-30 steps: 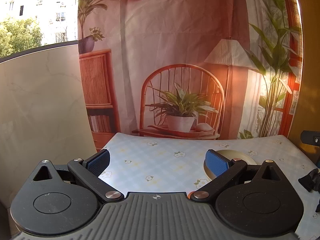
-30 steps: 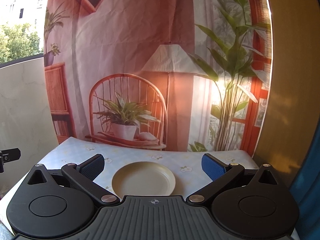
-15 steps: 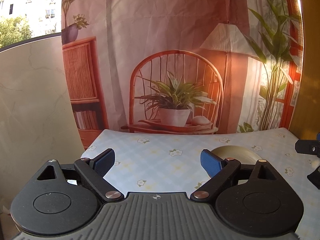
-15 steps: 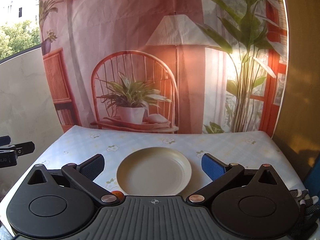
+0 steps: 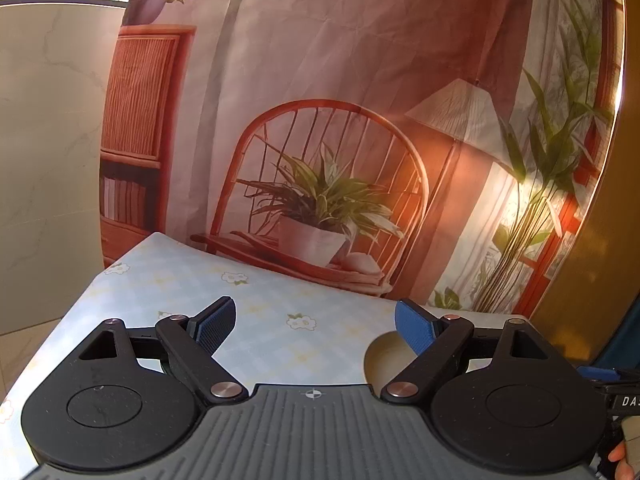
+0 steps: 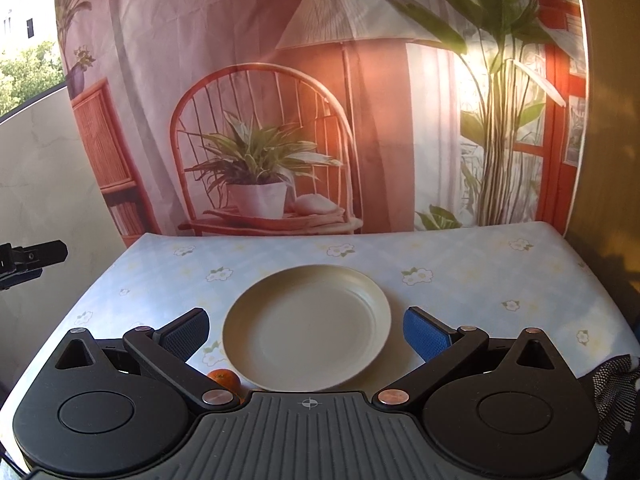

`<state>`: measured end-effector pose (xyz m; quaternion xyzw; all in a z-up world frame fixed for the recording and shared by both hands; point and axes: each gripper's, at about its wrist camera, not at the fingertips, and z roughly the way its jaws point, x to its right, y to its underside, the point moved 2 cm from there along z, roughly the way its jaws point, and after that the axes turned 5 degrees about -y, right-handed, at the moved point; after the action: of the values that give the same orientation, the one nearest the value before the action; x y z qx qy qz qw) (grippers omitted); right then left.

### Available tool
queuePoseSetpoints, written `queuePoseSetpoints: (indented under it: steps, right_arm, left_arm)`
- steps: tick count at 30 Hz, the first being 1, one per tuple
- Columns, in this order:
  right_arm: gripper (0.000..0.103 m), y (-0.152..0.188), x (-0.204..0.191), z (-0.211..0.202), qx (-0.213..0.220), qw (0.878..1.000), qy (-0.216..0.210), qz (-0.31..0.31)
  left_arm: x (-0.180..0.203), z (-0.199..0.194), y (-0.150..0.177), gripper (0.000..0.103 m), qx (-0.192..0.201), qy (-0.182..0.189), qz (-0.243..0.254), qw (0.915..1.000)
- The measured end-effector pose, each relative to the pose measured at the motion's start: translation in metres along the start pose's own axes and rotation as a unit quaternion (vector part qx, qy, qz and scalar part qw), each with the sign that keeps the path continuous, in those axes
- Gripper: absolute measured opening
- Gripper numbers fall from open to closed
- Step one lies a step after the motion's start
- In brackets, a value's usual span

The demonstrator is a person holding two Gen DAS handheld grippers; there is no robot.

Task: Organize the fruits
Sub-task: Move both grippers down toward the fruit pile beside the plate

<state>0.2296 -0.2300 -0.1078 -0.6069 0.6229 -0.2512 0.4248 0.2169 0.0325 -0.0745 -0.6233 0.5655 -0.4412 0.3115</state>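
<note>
An orange (image 6: 225, 380) lies on the table (image 6: 460, 256) at about 7 o'clock of the plate (image 6: 306, 326), touching its rim, half hidden behind the right gripper (image 6: 306, 330), whose jaws gape with nothing held. The plate is bare. The left gripper (image 5: 314, 322) is closing, nothing between; it hides most of the plate

A table (image 6: 460, 256) covered in a pale flowered cloth is carrying a cream plate (image 6: 306, 326); a small orange fruit (image 6: 224, 379) is lying just beside the plate's near left edge.
</note>
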Motion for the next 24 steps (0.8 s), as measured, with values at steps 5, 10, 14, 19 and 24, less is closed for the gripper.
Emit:
queuePoseSetpoints:
  steps: [5,10,14,19,24]
  right_arm:
    - [0.103,-0.005,0.000,0.012,-0.020,1.000,-0.002,-0.010]
    - [0.102,-0.010,0.000,0.026,-0.033,0.999,-0.003,-0.006]
    - [0.097,-0.008,0.002,0.038,-0.050,0.999,-0.005,-0.004]
    - [0.093,-0.003,-0.001,0.049,-0.074,0.997,-0.014,-0.009]
    - [0.087,0.006,-0.005,0.058,-0.103,0.994,-0.016,-0.015]
  left_arm:
    - [0.005,0.019,-0.008,0.090,-0.027,0.003,0.039,0.9989]
    - [0.011,0.031,-0.001,0.096,-0.045,-0.026,0.086,0.9949]
    - [0.013,0.038,0.008,0.096,-0.065,-0.035,0.094,0.9928]
    - [0.010,0.045,0.020,0.096,-0.079,-0.028,0.086,0.9928]
    - [0.013,0.052,0.030,0.096,-0.094,-0.036,0.109,0.9889]
